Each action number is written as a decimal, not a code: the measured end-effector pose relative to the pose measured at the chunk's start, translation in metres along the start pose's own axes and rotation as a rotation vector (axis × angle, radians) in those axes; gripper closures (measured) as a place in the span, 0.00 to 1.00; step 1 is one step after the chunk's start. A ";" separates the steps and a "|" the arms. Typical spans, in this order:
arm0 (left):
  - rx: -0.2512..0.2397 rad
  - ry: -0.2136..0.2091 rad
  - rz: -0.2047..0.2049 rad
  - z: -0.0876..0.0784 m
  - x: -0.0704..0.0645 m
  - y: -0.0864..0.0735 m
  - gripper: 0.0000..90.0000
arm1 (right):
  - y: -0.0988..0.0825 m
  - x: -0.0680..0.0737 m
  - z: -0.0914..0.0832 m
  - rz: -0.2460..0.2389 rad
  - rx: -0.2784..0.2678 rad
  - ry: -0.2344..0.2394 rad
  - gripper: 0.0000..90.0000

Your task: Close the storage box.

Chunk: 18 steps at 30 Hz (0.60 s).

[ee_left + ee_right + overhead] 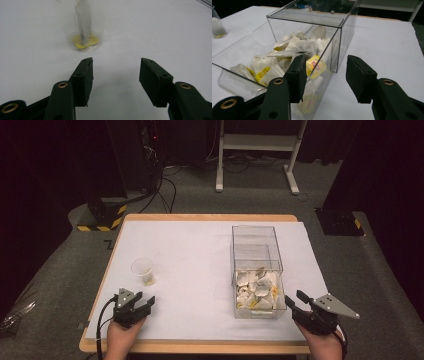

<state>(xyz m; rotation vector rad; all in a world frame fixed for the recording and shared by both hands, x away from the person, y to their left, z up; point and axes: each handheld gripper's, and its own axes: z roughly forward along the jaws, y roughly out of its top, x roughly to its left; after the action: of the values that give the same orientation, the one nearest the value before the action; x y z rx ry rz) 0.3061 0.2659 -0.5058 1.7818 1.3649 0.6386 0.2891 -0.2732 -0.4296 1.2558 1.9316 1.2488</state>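
Tea bags (256, 290): a heap of white paper sachets with yellow tags lay in the near, pulled-out part of the clear box, on the right half of the table.
Clear box (257, 245): a transparent drawer-style case stood upright on the white sheet, its open tray facing the person; the far half looked bare.
Plastic cup (143, 270): it stood upright on the left half, well apart from the box; one tea bag (84, 22) stood in it, with its yellow tag at the bottom.
Right gripper (296, 302): it was near the tray's front right corner, jaws released and holding nothing; in the right gripper view the tray wall sat just beyond the left jaw, with the gap over bare table.
Left gripper (146, 301): it was near the table's front edge, just short of the cup, jaws spread wide and gripping nothing.
Table (200, 245): it was covered by a white sheet, wooden rim showing at the edges.
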 end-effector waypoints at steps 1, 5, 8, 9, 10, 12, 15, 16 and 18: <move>0.000 0.001 0.000 0.000 0.000 0.000 0.50 | 0.000 0.001 -0.001 0.000 -0.002 0.004 0.57; 0.002 -0.003 -0.003 0.000 0.000 0.000 0.50 | -0.001 0.006 -0.006 0.001 -0.001 0.021 0.56; 0.005 -0.002 0.000 0.000 0.000 0.000 0.50 | -0.003 0.009 -0.010 0.003 -0.002 0.033 0.56; 0.007 -0.001 0.001 0.001 0.000 0.000 0.50 | -0.003 0.011 -0.012 0.002 -0.001 0.039 0.56; 0.008 0.000 0.001 0.001 0.000 0.000 0.50 | -0.004 0.012 -0.014 0.001 -0.002 0.041 0.56; 0.012 0.001 0.001 0.001 0.000 0.001 0.50 | -0.005 0.014 -0.017 0.001 -0.003 0.046 0.56; 0.013 0.002 0.005 0.001 0.000 0.001 0.50 | -0.009 0.018 -0.020 -0.002 0.002 0.053 0.56; 0.014 0.001 0.005 0.001 0.000 0.001 0.50 | -0.010 0.019 -0.020 -0.002 0.003 0.054 0.56; 0.013 0.002 0.004 0.001 0.000 0.001 0.50 | -0.012 0.020 -0.019 -0.007 0.013 0.054 0.56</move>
<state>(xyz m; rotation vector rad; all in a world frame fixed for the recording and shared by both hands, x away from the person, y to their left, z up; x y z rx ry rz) 0.3077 0.2658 -0.5060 1.7954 1.3698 0.6350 0.2600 -0.2649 -0.4309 1.2324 1.9837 1.2799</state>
